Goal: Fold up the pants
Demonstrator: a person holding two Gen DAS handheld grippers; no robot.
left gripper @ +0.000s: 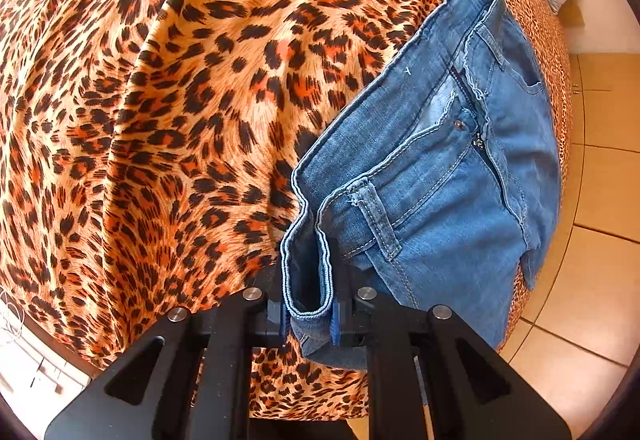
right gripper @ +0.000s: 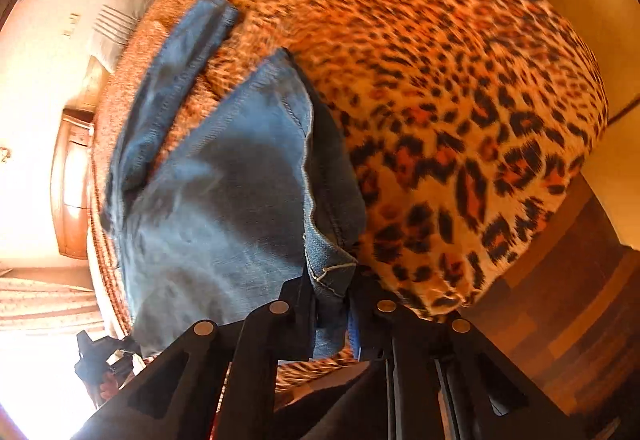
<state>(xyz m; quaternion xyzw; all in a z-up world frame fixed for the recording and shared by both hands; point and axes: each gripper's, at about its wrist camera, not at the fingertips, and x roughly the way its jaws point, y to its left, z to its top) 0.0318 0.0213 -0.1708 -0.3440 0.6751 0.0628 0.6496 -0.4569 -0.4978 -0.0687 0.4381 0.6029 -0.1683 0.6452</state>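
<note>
Jeans (left gripper: 432, 176) lie on a leopard-print bedspread (left gripper: 160, 100), near its edge by the tiled floor (left gripper: 592, 240). Left view: left gripper (left gripper: 310, 314) clamped on a folded bit of waistband, zipper and belt loop just beyond. Right view, blurred: right gripper (right gripper: 332, 304) closed on a seamed edge of the jeans (right gripper: 224, 200); both legs stretch away toward a striped pillow (right gripper: 116, 24).

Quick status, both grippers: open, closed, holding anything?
Left gripper: closed on the jeans' waistband.
Right gripper: closed on a denim fold of the jeans.
</note>
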